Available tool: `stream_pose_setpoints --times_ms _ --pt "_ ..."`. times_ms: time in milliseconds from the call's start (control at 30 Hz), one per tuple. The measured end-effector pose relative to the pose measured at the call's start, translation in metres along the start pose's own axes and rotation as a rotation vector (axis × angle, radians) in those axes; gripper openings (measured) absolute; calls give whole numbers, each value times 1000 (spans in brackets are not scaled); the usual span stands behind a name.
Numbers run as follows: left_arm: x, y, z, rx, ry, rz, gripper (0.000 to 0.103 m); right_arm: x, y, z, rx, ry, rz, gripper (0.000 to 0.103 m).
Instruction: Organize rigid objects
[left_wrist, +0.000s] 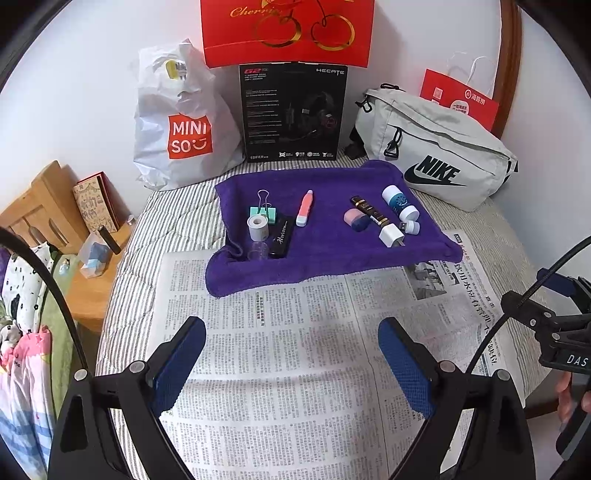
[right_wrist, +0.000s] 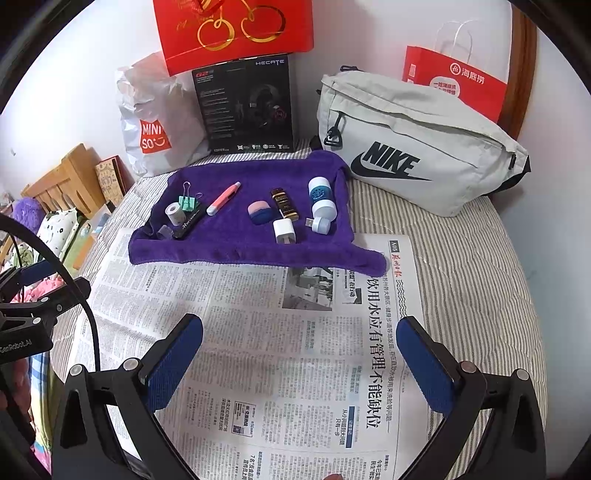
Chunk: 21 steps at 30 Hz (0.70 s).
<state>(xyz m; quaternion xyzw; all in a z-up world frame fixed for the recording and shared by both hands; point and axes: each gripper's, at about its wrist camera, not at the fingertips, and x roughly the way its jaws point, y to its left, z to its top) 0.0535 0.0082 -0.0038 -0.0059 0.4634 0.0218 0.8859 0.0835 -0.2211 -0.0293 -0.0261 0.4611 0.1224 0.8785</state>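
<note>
On the bed, a purple towel (left_wrist: 325, 254) lies spread behind a sheet of newspaper (left_wrist: 295, 362), and all the small hard things sit on the towel in two loose groups. Counted from left to right: one green binder clip (left_wrist: 263, 212), one white roll of tape (left_wrist: 257, 227), one small clear cup (left_wrist: 258, 251), one black case (left_wrist: 282, 236) and one pink-and-white pen (left_wrist: 305, 208). Well apart from those, the second group holds one pink-and-blue eraser (left_wrist: 355, 219), one dark lighter with gold trim (left_wrist: 371, 211), one white charger plug (left_wrist: 390, 236), one white-and-blue bottle (left_wrist: 399, 203) and one little white adapter (left_wrist: 410, 226). That makes ten pieces, one of each.

The left gripper (left_wrist: 291, 350) and the right gripper (right_wrist: 301, 350) both hover over the newspaper, well short of the towel; the jaws of each are spread wide and hold nothing.

As for progress, the scene fits two readings: the pieces may be gathered on the towel waiting to be sorted elsewhere, or these two groups may be the sorted result. Nothing lies on the newspaper, and I cannot tell which spot is meant as the goal. A grey pouch (right_wrist: 421, 147), a white shopping bag (left_wrist: 177, 125) and a black box (left_wrist: 293, 110) stand behind the towel.
</note>
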Motion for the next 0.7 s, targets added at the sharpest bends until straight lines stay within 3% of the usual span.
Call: stream_pose_setpoints --times_ms 533,700 --pt "-1 -2 -1 -1 -3 -11 95 -3 3 -3 -4 0 5 103" --pt "-1 -3 0 3 -19 -18 99 -1 2 -3 -1 6 4 103"
